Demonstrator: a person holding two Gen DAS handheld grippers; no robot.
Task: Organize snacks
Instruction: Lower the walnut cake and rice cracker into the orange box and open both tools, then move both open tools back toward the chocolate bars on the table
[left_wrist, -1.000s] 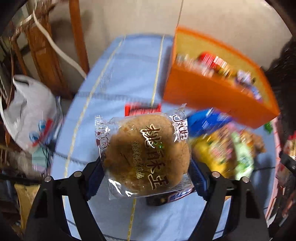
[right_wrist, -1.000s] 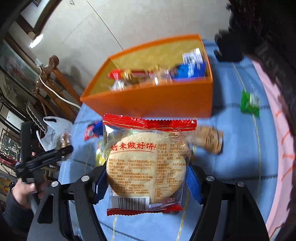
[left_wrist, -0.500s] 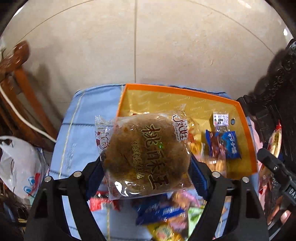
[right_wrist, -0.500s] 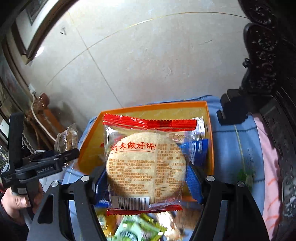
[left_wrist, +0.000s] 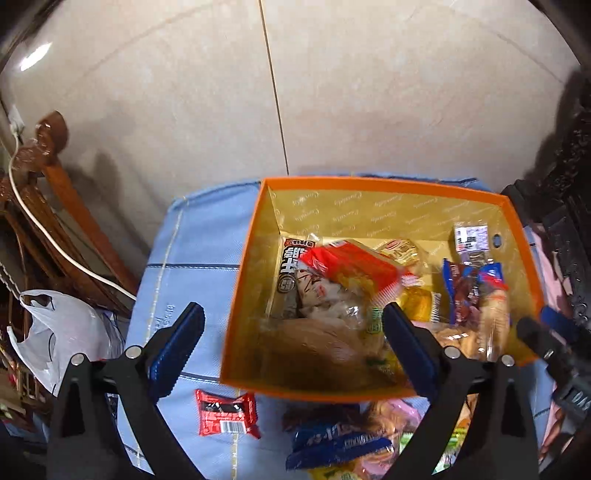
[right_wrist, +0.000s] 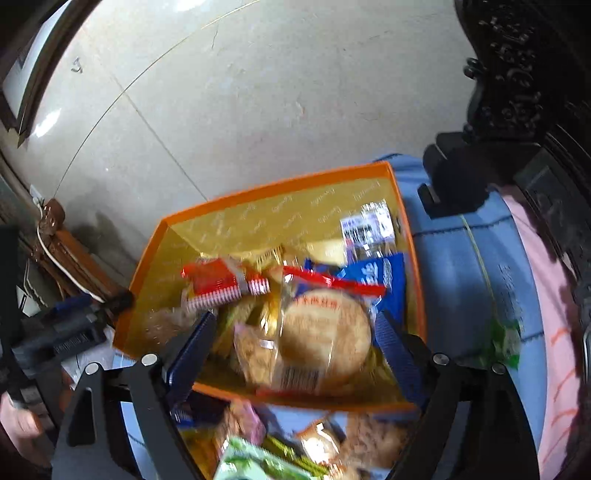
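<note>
An orange box with a gold lining holds several wrapped snacks. My left gripper is open and empty above its near left corner. A brown round cake, blurred, lies in the box below it. My right gripper is open above the same box. A pale round rice cake in a red-edged wrapper, blurred, lies in the box between the fingers, touching neither that I can see.
The box stands on a blue cloth. Loose snacks lie in front of it: a red packet, blue packets, green packets. A green candy lies to the right. A wooden chair and white bag stand left.
Both grippers have opened over the orange box. The brown cake has left the left gripper and the rice cake has left the right one. Both now lie in the box.
</note>
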